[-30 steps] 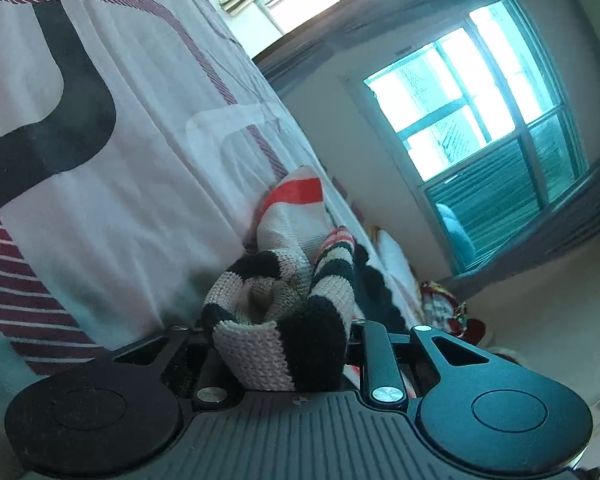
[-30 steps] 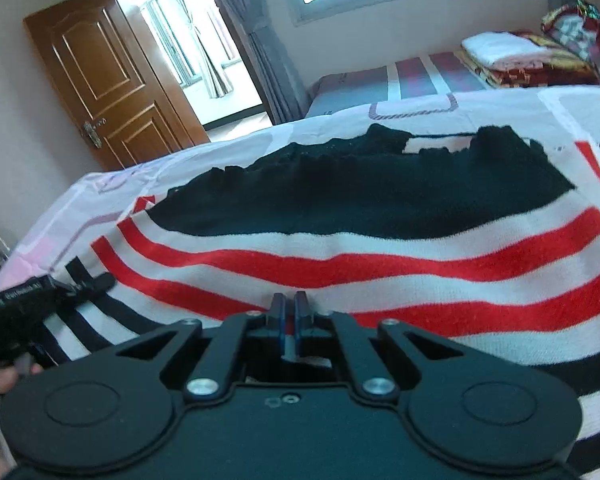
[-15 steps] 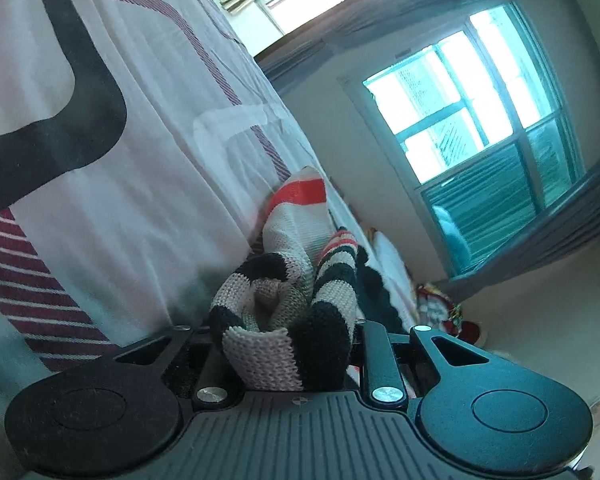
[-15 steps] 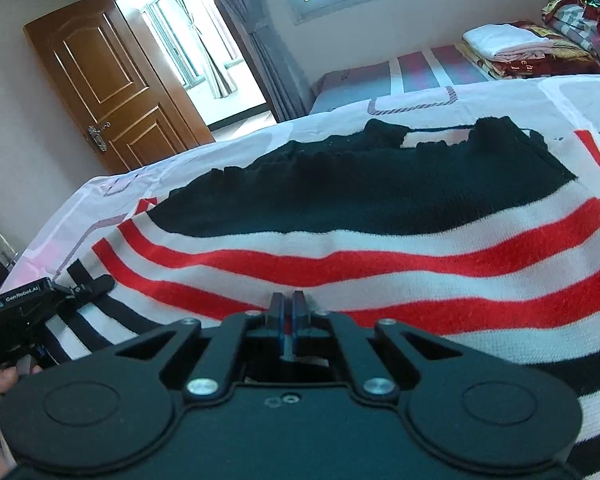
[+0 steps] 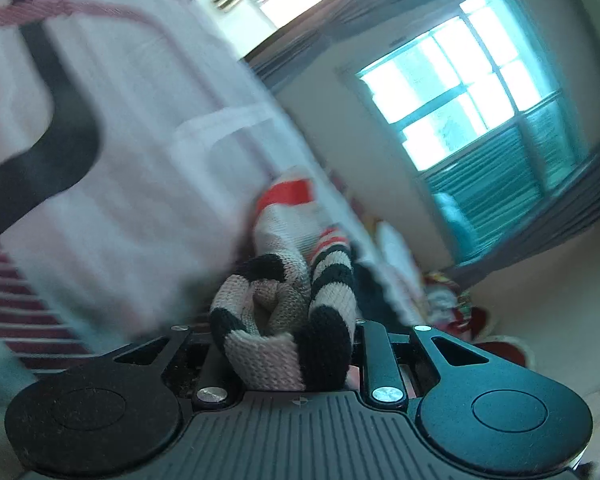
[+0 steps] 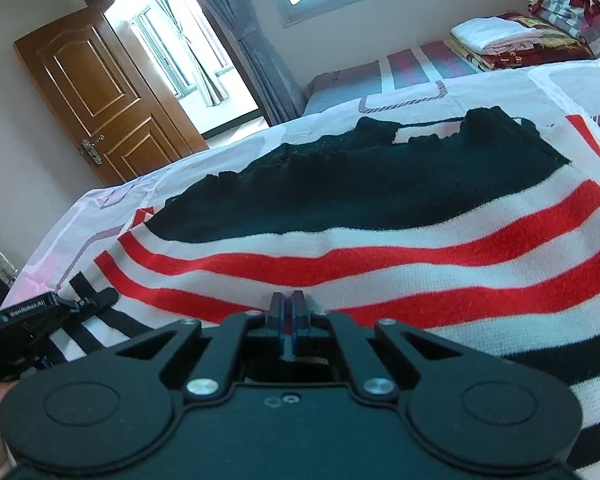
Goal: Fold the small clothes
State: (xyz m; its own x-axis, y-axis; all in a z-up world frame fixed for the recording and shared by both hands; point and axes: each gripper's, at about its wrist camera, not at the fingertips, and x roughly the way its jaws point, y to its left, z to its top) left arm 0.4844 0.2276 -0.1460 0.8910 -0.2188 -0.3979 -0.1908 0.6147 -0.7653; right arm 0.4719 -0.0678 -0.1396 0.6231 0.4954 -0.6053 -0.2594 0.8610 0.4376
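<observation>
The sweater [image 6: 380, 248] lay on the bed [image 6: 100, 216], its hem bunched in my clamped left gripper [image 5: 288, 344], my right gripper [image 6: 287, 312] pinched on it, so uneven lifting could have skewed the fold.

A wide bed covered by a white sheet with pink and dark line patterns [image 6: 572, 80] carries the things. Spread flat on it lies a knitted sweater, black at the top with red, white and black stripes below [image 6: 380, 240]. At the far corner of the bed sits a stack of folded blankets [image 6: 512, 40].
</observation>
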